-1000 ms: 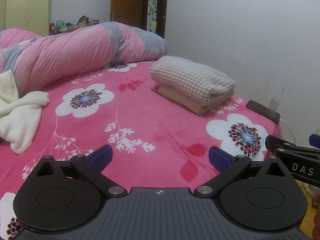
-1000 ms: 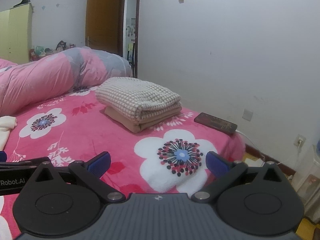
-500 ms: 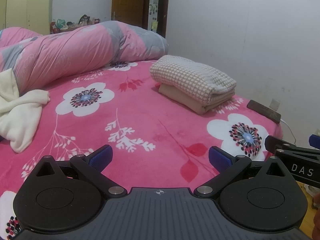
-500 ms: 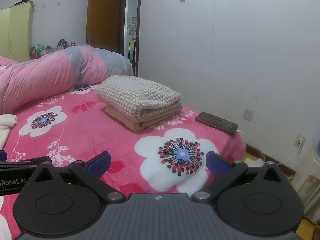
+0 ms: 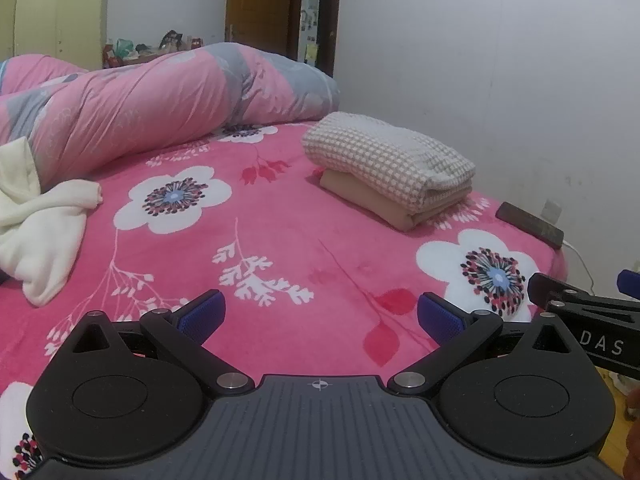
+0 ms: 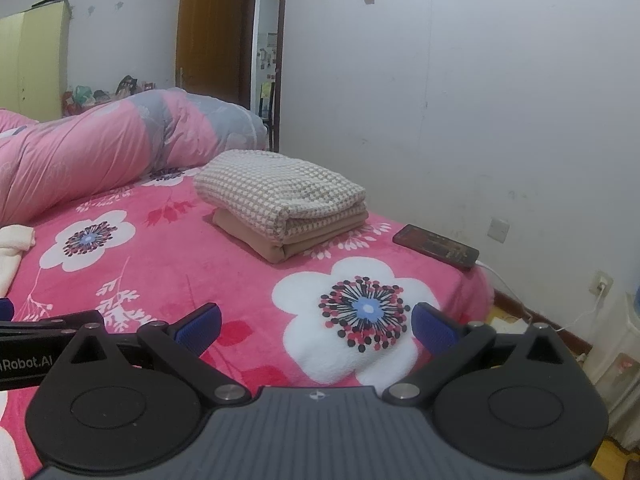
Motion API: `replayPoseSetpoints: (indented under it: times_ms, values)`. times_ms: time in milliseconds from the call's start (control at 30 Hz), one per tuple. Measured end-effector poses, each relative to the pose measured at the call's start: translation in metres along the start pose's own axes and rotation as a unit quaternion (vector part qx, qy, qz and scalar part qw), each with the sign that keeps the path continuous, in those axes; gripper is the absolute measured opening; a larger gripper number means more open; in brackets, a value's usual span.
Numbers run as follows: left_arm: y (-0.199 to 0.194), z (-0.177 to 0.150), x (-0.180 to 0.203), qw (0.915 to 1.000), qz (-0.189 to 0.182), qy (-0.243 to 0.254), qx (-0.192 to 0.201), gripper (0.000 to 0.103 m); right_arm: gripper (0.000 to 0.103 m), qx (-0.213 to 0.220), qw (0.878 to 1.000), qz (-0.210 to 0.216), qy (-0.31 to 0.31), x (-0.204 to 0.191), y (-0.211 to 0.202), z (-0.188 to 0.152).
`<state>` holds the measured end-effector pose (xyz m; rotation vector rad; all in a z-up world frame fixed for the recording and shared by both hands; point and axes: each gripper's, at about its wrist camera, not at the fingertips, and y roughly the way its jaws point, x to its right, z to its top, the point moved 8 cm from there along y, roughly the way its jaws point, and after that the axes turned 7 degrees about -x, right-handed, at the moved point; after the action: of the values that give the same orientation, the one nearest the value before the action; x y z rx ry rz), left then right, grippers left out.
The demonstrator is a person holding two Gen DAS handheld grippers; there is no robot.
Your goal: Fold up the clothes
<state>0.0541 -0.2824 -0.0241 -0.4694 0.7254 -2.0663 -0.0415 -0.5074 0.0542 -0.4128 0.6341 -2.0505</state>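
Bedroom with dull white walls (image 6: pixel 460 92), scuffed low down. Brown wooden door (image 6: pixel 210 36) at the far end, open doorway (image 6: pixel 267 60) beside it. Pale yellow wardrobe (image 5: pixel 60 16) at far left, cluttered shelf (image 5: pixel 152 46) between it and the door. Wide bed under a pink floral blanket (image 5: pixel 280 240), rolled pink-and-grey duvet (image 5: pixel 168 92) along the far side. Wall socket (image 6: pixel 499 229) near the bed corner, another socket (image 6: pixel 601 283) lower, white cable (image 6: pixel 508 284) trailing down. Yellowish floor (image 6: pixel 616 454) at lower right.
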Motion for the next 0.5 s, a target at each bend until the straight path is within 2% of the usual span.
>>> replayPoseSetpoints:
  times_ms: [500]
  values:
    - [-0.0012,0.0006,0.0014,1.0,0.002,0.001,0.002,0.103,0.103,0.0,1.0,0.001,-0.001,-0.0005,0.0005,0.0013]
